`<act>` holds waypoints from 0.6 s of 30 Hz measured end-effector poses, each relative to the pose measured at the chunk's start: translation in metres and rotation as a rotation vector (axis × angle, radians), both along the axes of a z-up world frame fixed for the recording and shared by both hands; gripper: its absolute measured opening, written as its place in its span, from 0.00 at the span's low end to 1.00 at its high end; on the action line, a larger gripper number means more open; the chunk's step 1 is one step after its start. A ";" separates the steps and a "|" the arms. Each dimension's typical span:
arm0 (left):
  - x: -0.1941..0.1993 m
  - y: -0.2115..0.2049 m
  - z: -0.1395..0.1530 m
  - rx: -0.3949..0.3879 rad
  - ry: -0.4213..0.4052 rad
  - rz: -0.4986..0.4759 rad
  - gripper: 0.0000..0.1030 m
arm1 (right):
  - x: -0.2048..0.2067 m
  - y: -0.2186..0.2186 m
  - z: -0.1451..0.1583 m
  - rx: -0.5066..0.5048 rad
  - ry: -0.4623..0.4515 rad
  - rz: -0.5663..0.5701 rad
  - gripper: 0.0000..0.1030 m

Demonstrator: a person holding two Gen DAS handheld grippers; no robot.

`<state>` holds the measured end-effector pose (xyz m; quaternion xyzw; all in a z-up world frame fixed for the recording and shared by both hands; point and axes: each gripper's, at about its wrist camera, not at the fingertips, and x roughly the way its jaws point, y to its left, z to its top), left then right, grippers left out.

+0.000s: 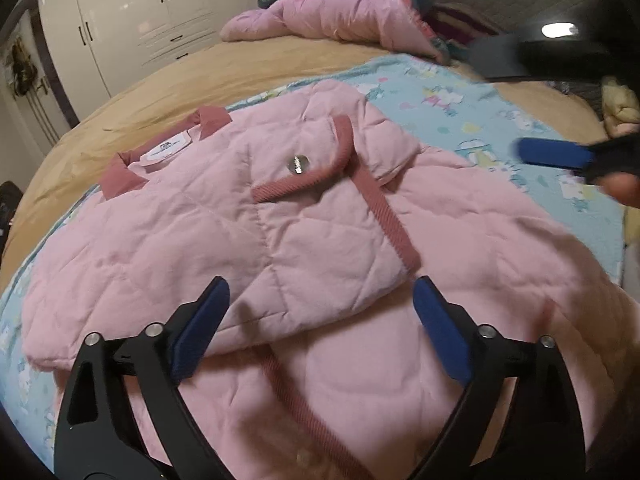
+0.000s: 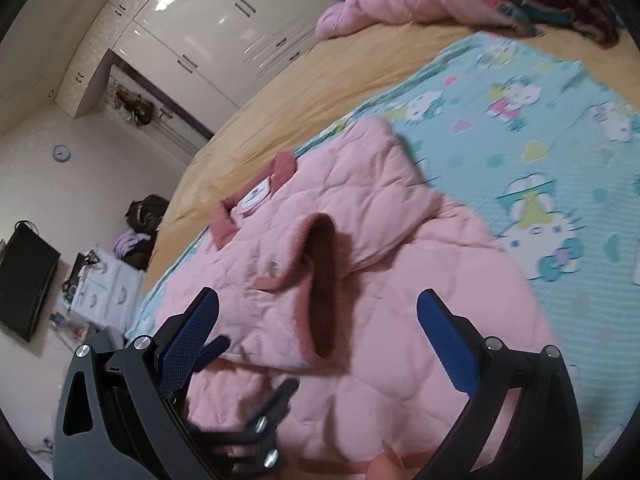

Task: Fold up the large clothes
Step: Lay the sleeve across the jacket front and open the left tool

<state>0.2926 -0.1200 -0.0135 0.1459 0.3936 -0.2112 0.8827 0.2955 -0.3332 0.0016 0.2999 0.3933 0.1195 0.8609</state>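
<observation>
A pink quilted jacket (image 1: 224, 236) with dark pink trim and a silver snap lies partly folded on a blue cartoon-print sheet (image 1: 472, 108) on the bed. My left gripper (image 1: 320, 300) is open and empty, just above the folded sleeve edge. My right gripper (image 2: 316, 316) is open and empty, hovering over the jacket (image 2: 360, 208). The right gripper also shows blurred at the right edge of the left wrist view (image 1: 560, 156). The left gripper shows in the lower left of the right wrist view (image 2: 240, 408).
A pink duvet (image 1: 336, 12) and other bedding are heaped at the head of the bed. White wardrobes (image 1: 132, 16) stand beyond the tan bedspread (image 1: 168, 84). A television (image 2: 24, 280) and a small white cabinet (image 2: 104, 292) stand left of the bed.
</observation>
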 end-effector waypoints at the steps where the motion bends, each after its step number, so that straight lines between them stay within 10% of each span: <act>1: -0.004 0.007 0.003 -0.017 -0.003 0.003 0.88 | 0.008 0.006 0.000 -0.005 0.003 0.027 0.96; 15: -0.009 0.228 0.044 -0.239 -0.066 0.517 0.91 | 0.099 0.037 -0.037 0.033 0.113 0.053 0.95; 18: -0.002 0.265 0.053 -0.280 -0.069 0.610 0.91 | 0.106 0.041 -0.046 0.006 0.128 0.067 0.75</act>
